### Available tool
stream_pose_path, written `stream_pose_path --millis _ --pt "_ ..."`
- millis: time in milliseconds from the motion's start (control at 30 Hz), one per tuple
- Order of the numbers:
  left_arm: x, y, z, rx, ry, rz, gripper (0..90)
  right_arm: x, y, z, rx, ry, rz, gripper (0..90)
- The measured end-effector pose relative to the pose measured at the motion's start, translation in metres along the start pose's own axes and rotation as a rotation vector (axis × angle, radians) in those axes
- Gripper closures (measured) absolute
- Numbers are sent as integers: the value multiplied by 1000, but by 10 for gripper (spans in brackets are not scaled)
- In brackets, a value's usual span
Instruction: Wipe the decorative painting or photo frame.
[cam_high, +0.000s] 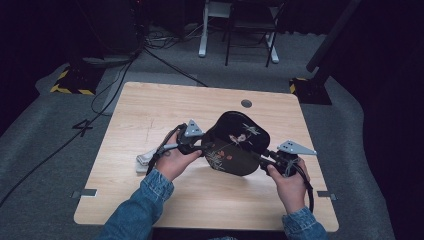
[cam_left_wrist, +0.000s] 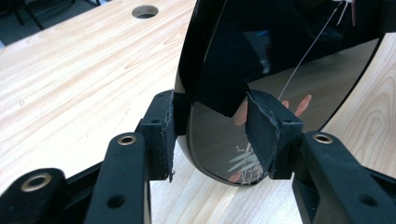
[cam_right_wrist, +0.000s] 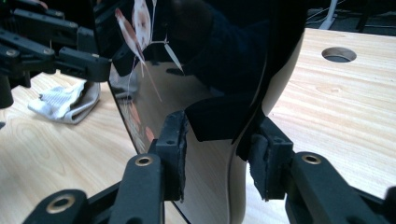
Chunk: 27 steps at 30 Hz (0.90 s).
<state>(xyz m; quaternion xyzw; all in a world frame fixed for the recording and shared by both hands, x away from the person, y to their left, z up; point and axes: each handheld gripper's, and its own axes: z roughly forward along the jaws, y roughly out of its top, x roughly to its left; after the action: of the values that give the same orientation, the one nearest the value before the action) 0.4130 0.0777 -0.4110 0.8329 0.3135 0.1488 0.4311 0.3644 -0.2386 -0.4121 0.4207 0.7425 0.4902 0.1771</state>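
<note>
Nearest, denim sleeves (cam_high: 145, 202) at the bottom edge of the high view. At left, left gripper (cam_left_wrist: 217, 135) clamped on the black lacquered tray's (cam_high: 235, 142) rim, tray tilted above mid-table (cam_high: 150, 105), a white cloth (cam_right_wrist: 70, 102) behind. At right, right gripper (cam_right_wrist: 217, 149) astride the opposite rim, grip uncertain.

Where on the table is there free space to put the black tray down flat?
The far strip between the black tray and the round hole is bare, and so is the near strip of the table between the two forearms. The left side is crowded: a folded cloth lies beside the left gripper.
</note>
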Motion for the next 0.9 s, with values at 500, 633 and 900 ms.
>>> stream_pose_path --millis 500,633,900 --pt "14 8 -6 -2 48 -95 575 -17 15 30 -19 50 85 570" --pt "16 7 -6 -5 58 -104 590 -21 20 38 -38 51 89 554" --pt "14 4 -2 -11 105 -73 588 -23 19 50 -33 36 25 521"
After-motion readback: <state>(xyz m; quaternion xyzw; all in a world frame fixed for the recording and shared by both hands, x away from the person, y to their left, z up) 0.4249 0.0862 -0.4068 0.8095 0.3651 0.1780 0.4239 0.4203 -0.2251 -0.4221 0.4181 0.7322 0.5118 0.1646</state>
